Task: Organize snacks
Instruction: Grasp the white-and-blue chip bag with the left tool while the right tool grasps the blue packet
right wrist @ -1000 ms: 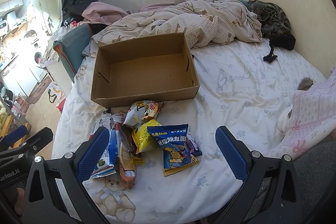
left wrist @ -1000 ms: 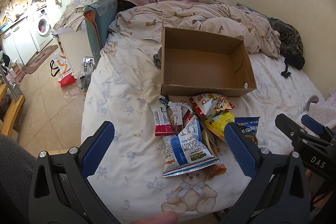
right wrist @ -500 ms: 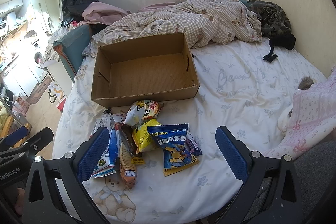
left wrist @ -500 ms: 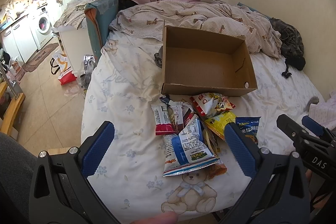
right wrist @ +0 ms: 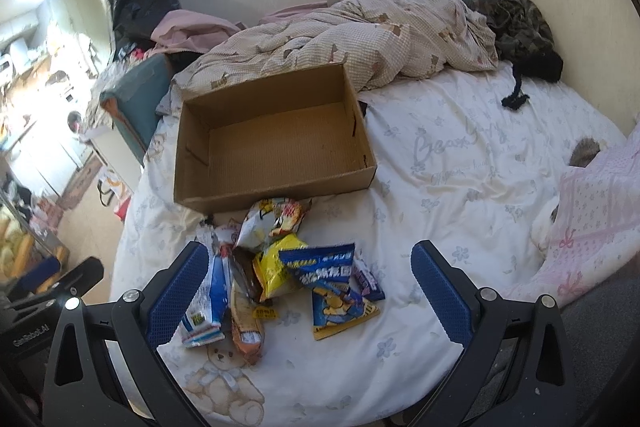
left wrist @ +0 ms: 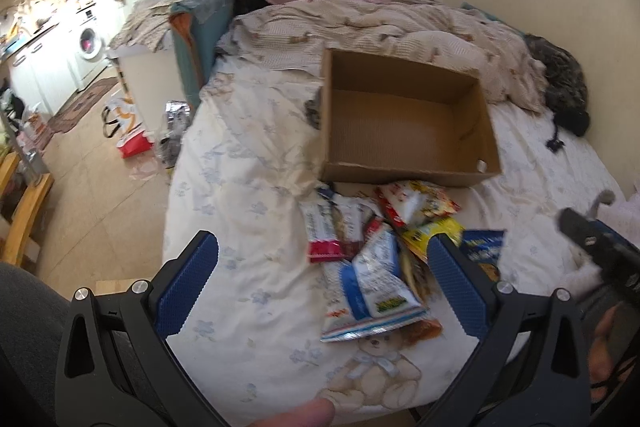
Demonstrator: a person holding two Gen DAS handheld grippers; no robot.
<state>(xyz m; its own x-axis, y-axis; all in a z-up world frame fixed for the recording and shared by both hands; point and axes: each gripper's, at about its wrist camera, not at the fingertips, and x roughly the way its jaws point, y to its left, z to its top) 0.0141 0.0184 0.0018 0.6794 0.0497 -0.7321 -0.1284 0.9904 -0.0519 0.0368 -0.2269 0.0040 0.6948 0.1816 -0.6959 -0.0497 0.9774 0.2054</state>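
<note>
The heap of crinkled foil snack packets [right wrist: 276,271] lies on the white flower-printed bedsheet [right wrist: 460,187], just in front of the near wall of the open brown cardboard box [right wrist: 272,147], whose corrugated floor shows bare. At the right of the heap you see a blue packet with a cartoon figure [right wrist: 334,285]; touching its left edge is a yellow packet [right wrist: 276,265], and at the far left a white-and-blue pouch [left wrist: 372,287] overlaps a red-and-white bar wrapper [left wrist: 322,233].

Your left gripper [left wrist: 322,287] is spread wide, its blue ribbed pads [left wrist: 186,287] flanking the heap from above and touching nothing. Your right gripper [right wrist: 308,291] is equally wide, holding nothing, with the packets lying between its pads [right wrist: 440,293] in that camera's view.

Beyond the box a crumpled beige checked quilt [right wrist: 360,35] is bunched against the wall, and a pink-patterned blanket [right wrist: 592,219] lies at the right edge of the bed. To the left, off the bed, a white washing machine [left wrist: 90,45] stands in the kitchen area.
</note>
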